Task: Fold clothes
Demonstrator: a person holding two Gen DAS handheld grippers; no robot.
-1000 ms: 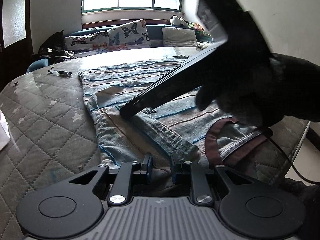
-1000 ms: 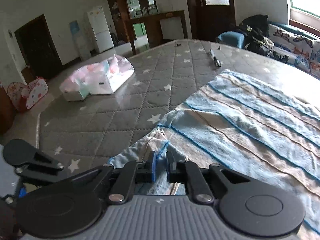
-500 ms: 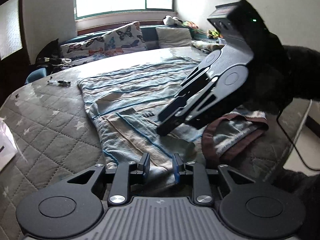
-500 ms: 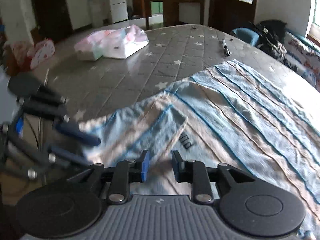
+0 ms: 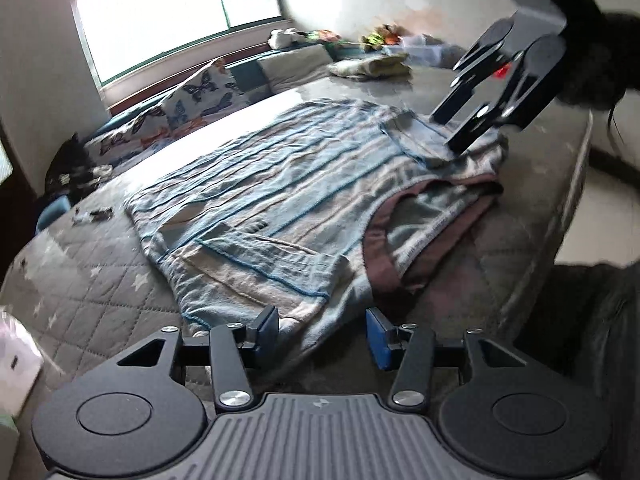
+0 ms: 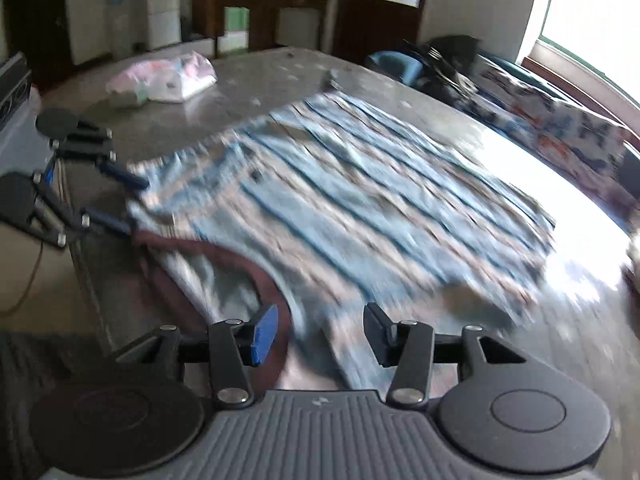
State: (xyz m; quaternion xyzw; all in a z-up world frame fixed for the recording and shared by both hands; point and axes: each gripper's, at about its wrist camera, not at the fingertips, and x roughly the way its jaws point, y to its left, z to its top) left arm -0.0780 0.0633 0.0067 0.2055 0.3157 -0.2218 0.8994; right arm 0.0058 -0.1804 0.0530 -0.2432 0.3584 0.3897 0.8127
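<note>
**Ana:** Daylight is pouring through the window (image 5: 176, 20) behind the quilted mattress (image 5: 92, 280) in the left wrist view, and the striped blue shirt (image 5: 280, 184) is lying flat across it, collar (image 5: 404, 240) toward the near right edge. What is differing from a second ago?

**Ben:** Plenty. The left gripper (image 5: 322, 332) was pinched nearly shut; its jaws have just been opening, and now they are standing apart with the shirt's near hem lying loose between them, untouched by the pads. The near sleeve (image 5: 264, 264) is lying folded in over the body. The right gripper (image 5: 446, 132), which was crossing the middle of the shirt, is now hanging over the far sleeve by the mattress's right edge, angled steeply down.

**Ana:** And the right wrist view?

**Ben:** It is blurring heavily. The right gripper (image 6: 320, 334) was clamping blue cloth a second ago; its jaws have just been opening too, and nothing is sitting between the pads now. The shirt (image 6: 360, 200) is spreading ahead of it, the maroon collar (image 6: 224, 252) just in front. The left gripper (image 6: 116, 196) is showing at the left, fingers spread, tips at the shirt's edge.

**Ana:** Room to move?

**Ben:** Bare mattress (image 6: 256, 92) is stretching beyond the shirt toward a pink plastic package (image 6: 168, 78); the floor is dropping away close at the left edge.
</note>
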